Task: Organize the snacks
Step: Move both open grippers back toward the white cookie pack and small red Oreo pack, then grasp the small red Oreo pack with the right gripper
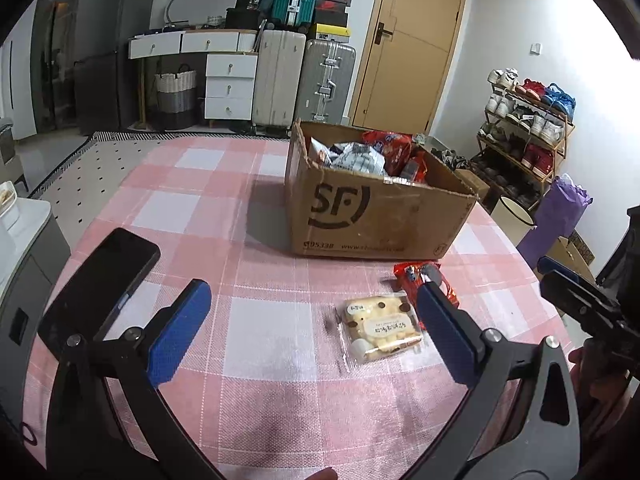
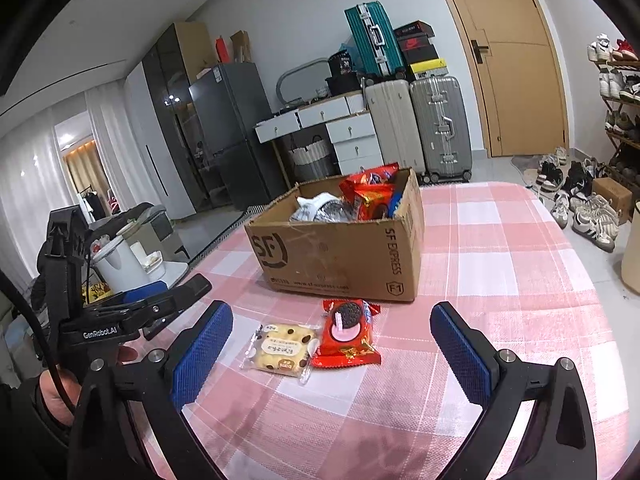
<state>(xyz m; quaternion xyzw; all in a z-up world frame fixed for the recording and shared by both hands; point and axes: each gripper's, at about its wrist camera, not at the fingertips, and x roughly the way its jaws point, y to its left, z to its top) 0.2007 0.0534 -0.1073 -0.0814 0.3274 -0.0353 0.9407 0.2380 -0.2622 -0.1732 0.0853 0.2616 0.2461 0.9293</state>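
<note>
— Biggest first? Pink checked table [image 2: 500, 264]; spread under everything, its far edge toward the suitcases and the door.

— Next down?

— Cardboard box [image 2: 340, 256], open-topped, standing on the middle of the table, nearer the far edge than the near one; stuffed with snack bags [image 2: 370, 194], red ones and a silver-white one poking above the rim.

— And the grippers?

— Left gripper [image 1: 312, 316], jaws spread wide, blue pads well apart, holding nothing; hovering over the near part of the table. Right gripper [image 2: 332, 336], likewise spread wide and empty; aimed at the two packets ahead of it. Seen also from the right wrist view at the left edge: the left tool's black body with a hand [image 2: 56, 392] around its grip.

— Anything else lying about?

— Black phone [image 1: 100, 284], flat, screen dark, close to the table's left edge; well apart from the box.

— Then the small stuff?

— Red cookie packet [image 2: 348, 334], flat on the table just in front of the box, not touching it; printed with a dark sandwich cookie. Touching its left side, a clear packet of pale bread [image 2: 282, 348] with dark spots and a white label; both between the box and the near edge.
</note>
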